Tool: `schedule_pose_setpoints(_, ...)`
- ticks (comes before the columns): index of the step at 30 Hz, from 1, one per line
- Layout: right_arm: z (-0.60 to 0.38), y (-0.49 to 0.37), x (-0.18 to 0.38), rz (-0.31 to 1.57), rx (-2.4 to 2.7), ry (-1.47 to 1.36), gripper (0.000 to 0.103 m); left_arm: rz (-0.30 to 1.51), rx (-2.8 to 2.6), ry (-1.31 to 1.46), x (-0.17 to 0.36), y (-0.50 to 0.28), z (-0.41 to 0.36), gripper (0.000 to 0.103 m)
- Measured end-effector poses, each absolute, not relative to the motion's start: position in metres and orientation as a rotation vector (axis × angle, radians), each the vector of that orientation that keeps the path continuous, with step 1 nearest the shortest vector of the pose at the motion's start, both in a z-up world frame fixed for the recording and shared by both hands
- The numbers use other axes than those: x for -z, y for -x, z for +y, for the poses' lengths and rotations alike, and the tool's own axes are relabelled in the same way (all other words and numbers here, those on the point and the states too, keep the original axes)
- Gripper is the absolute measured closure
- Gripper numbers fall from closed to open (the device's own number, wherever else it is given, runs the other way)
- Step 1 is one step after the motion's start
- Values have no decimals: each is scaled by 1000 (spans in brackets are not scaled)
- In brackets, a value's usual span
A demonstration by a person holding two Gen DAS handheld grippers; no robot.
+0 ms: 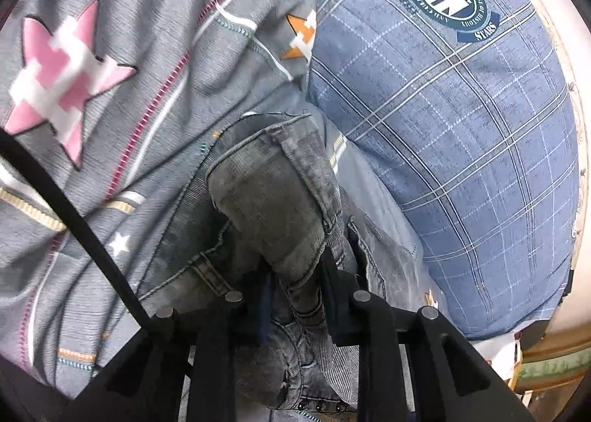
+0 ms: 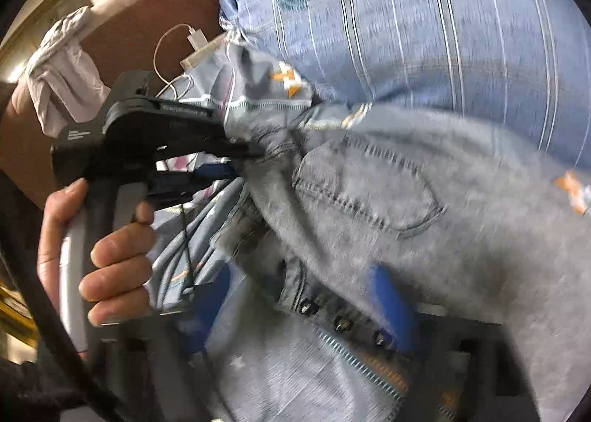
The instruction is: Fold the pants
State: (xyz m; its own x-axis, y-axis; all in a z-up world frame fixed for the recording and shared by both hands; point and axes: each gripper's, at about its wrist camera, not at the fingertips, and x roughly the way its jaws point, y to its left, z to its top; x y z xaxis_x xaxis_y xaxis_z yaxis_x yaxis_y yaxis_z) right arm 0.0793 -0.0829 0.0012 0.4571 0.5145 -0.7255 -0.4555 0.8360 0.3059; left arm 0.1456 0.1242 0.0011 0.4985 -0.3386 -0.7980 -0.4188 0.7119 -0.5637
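Grey denim pants point(image 1: 266, 200) lie bunched on a bed. In the left wrist view a thick fold of them runs up between the fingers of my left gripper point(image 1: 295, 267), which pinch it. The right wrist view shows the same left gripper point(image 2: 247, 160) from the side, held by a hand point(image 2: 110, 256), with its tips clamped on the waistband. The pants point(image 2: 369, 200) spread to the right there, back pocket up. My right gripper point(image 2: 301, 296) stands wide open at the bottom. Its blue fingers point(image 2: 391, 292) are blurred, on either side of the button fly and not pressing it.
A grey bedsheet point(image 1: 147, 71) with pink and orange stars covers the bed. A blue plaid pillow point(image 1: 443, 126) point(image 2: 406, 16) lies right behind the pants. A brown headboard point(image 2: 147, 8) carries a white charger cable point(image 2: 192, 38) and a pale cloth point(image 2: 62, 71).
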Motion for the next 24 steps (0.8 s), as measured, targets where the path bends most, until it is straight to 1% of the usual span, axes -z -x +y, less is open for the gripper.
schedule_pose_setpoints(2, -77, -79, -3, 904, -573, -19, 18, 1114, -63, 828, 4, -146, 126, 79)
schedule_pose_setpoints(3, -74, -81, 0, 904, -552, -1, 18, 1129, -66, 829, 6, -146, 126, 75)
schedule_pose_setpoints(4, -71, -85, 4, 918, -554, 9, 22, 1142, -64, 832, 8, -148, 126, 71)
schedule_pose_setpoints(5, -68, -89, 9, 934, -567, 12, 25, 1152, -58, 842, 11, -149, 127, 62)
schedule_pose_setpoints(6, -66, -93, 16, 950, -583, 17, 34, 1151, -59, 860, 11, -148, 129, 52)
schedule_pose_setpoints(7, -62, -95, 23, 966, -590, 30, 45, 1137, -68, 864, 9, -146, 132, 49)
schedule_pose_setpoints(8, -58, -97, 29, 987, -589, 49, 52, 1125, -76, 860, 7, -145, 132, 41)
schedule_pose_setpoints(9, -55, -97, 35, 999, -585, 63, 65, 1101, -84, 847, 3, -145, 133, 30)
schedule_pose_setpoints(10, -54, -94, 39, 1002, -587, 66, 71, 1092, -88, 831, 3, -147, 133, 23)
schedule_pose_setpoints(11, -54, -93, 41, 1005, -591, 65, 72, 1111, -94, 801, 5, -154, 131, 13)
schedule_pose_setpoints(13, -55, -87, 47, 1011, -591, 63, 84, 1195, -86, 755, 19, -166, 124, 13)
schedule_pose_setpoints(14, -54, -86, 49, 1020, -584, 69, 87, 1212, -87, 761, 26, -166, 123, 15)
schedule_pose_setpoints(16, -56, -87, 50, 1020, -578, 66, 96, 1196, -118, 768, 29, -165, 124, 40)
schedule_pose_setpoints(17, -55, -90, 51, 1017, -565, 65, 98, 1194, -125, 761, 28, -164, 124, 61)
schedule_pose_setpoints(18, -54, -93, 53, 1017, -552, 59, 101, 1189, -120, 767, 27, -163, 125, 71)
schedule_pose_setpoints(20, -59, -95, 52, 1011, -548, 27, 103, 1168, -97, 803, 22, -157, 130, 80)
schedule_pose_setpoints(24, -68, -88, 39, 973, -543, 7, 103, 1136, -77, 759, 0, -140, 132, 82)
